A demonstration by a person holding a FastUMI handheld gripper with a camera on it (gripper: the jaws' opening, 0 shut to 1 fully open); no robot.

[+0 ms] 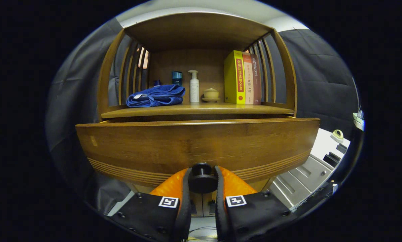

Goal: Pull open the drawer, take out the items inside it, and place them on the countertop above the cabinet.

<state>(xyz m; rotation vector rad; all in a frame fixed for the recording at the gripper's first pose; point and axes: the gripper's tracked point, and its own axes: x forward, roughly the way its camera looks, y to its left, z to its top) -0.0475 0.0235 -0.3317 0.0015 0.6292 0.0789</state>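
The gripper (202,179) is holding the round dark knob (202,180) of the drawer (197,146). Its two fingers are pressing on the knob from the left and from the right, so the knob is sitting clamped between them, near their tips. The knob is standing out from the lower middle part of the drawer front.

The drawer front is a wide wooden panel with several thin grooves running along its lower part. It is filling the space just beyond the fingers. Its top edge is standing forward of the countertop (197,109) above it, so the drawer is looking pulled out a little. What is lying inside the drawer is hidden behind the panel, and I cannot tell it.

On the countertop, under the wooden top of the cabinet (197,30), several things are standing. A folded blue towel (156,95) is lying on the left side. Behind it a small dark blue cup (177,78) is standing near the back wall. Just right of the towel a white pump bottle (194,86) is standing upright, and beside it a small beige lidded bowl (211,94) is resting on a saucer. Further right three books (243,77) are standing upright, touching each other, against the slatted right side of the cabinet.
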